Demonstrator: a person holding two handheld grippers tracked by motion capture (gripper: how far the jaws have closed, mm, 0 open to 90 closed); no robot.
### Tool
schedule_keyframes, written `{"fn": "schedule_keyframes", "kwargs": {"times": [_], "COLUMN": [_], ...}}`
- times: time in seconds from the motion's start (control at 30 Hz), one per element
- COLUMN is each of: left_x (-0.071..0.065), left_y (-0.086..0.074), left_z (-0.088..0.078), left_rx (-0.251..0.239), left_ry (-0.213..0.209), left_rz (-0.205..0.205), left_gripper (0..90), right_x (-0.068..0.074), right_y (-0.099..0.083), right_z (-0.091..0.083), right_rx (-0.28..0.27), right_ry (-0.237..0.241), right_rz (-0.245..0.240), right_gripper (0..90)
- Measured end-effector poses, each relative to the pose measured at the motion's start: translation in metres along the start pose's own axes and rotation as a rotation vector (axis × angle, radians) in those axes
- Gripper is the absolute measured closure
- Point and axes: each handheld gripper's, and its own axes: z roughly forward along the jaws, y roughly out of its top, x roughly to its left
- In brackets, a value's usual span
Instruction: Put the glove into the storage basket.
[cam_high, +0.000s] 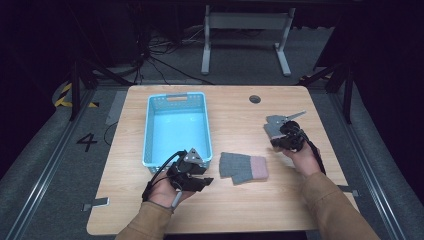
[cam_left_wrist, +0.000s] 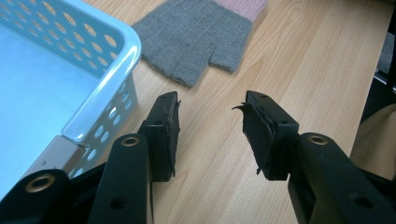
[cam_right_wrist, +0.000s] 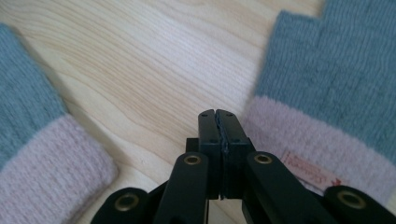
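Note:
A grey knit glove with a pink cuff (cam_high: 243, 167) lies flat near the middle of the wooden table (cam_high: 230, 210); in the left gripper view this glove (cam_left_wrist: 196, 35) is ahead of the jaws. A second grey glove (cam_high: 272, 125) lies at the right, partly under my right gripper (cam_high: 280, 140). In the right gripper view, that gripper (cam_right_wrist: 217, 116) is shut with nothing in it, over bare wood, beside the pink cuff with a label (cam_right_wrist: 303, 144); the other glove's cuff (cam_right_wrist: 51, 163) lies at the left. My left gripper (cam_high: 206, 181) (cam_left_wrist: 210, 121) stands open and empty at the basket's near right corner.
A light blue perforated basket (cam_high: 150, 135) (cam_left_wrist: 107, 42), empty inside, stands left of centre. A round cable hole (cam_high: 255, 99) sits near the table's far edge. Bare wood stretches along the front edge. A metal frame (cam_high: 245, 30) stands on the floor beyond.

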Motion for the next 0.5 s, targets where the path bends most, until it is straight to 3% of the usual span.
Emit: {"fn": "schedule_keyframes", "kwargs": {"times": [0.5], "left_x": [-0.001], "left_y": [0.002], "left_z": [0.003], "left_rx": [0.001], "left_ry": [-0.005], "left_rz": [0.002], "left_gripper": [55.7], "right_x": [-0.020], "right_y": [-0.025], "right_z": [-0.010], "right_rx": [0.018], "right_ry": [-0.035], "right_rz": [0.042], "right_gripper": [89.9]}}
